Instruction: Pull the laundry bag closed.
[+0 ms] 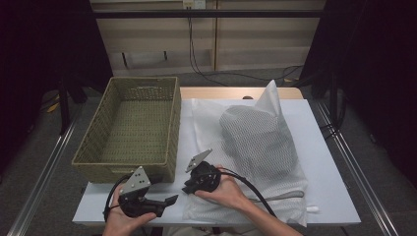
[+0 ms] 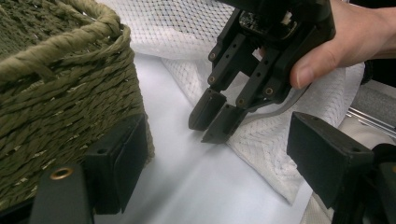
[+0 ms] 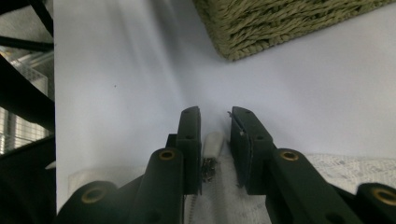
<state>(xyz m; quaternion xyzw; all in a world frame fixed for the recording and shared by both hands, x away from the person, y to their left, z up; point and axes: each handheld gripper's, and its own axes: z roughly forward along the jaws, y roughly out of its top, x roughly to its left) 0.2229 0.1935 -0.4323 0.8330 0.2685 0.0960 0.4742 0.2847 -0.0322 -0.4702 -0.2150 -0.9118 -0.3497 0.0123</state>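
1. Down at the near edge of the white worktop, the person holds a hand-held gripper in each hand.
2. Left hand-held gripper: seen from the high view, it lies low in front of the wicker basket, pointing right toward the other one. In its own view its jaws stand wide apart with nothing between them, the basket wall just beside the left jaw.
3. Right hand-held gripper: it sits at the near left corner of the white mesh laundry bag, tilted down toward the worktop. In the left gripper view its two jaws are close together, tips at the bag's edge and touching or nearly touching the worktop.
4. In the right gripper view the jaws are narrowly parted, not pressed together. A small white zipper pull lies between them, and the zipper teeth and mesh sit just behind it. Whether the pads actually pinch the pull cannot be told.
5. The laundry bag lies full and bulging across the middle and right of the worktop, one pointed corner standing up at its far end. A white cloth lies under it.
6. The basket stands at the left edge of the worktop, partly overhanging it, just beside the bag.
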